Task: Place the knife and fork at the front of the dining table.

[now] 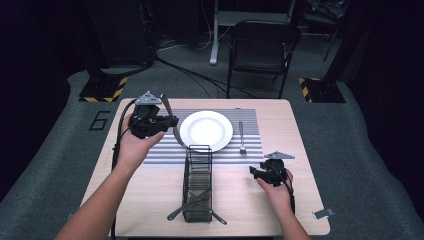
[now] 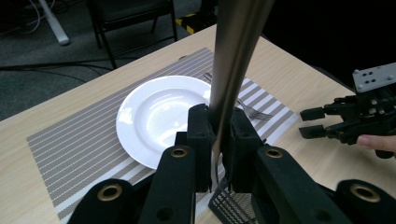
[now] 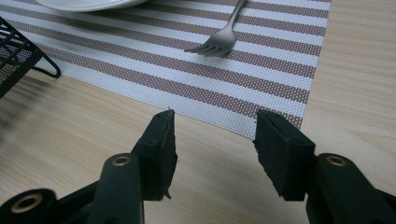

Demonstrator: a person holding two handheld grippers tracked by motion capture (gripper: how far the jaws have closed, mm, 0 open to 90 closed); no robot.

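Note:
My left gripper is shut on a metal table knife, held tilted above the left part of a striped placemat. The knife's lower end hangs close to the left rim of a white plate in the mat's middle. A fork lies on the mat right of the plate. My right gripper stands open, nothing between its jaws, over bare wood just in front of the mat's near right corner.
A black wire caddy stands on the table in front of the plate, with cutlery poking out at its near end. A black folding chair stands beyond the table's far edge.

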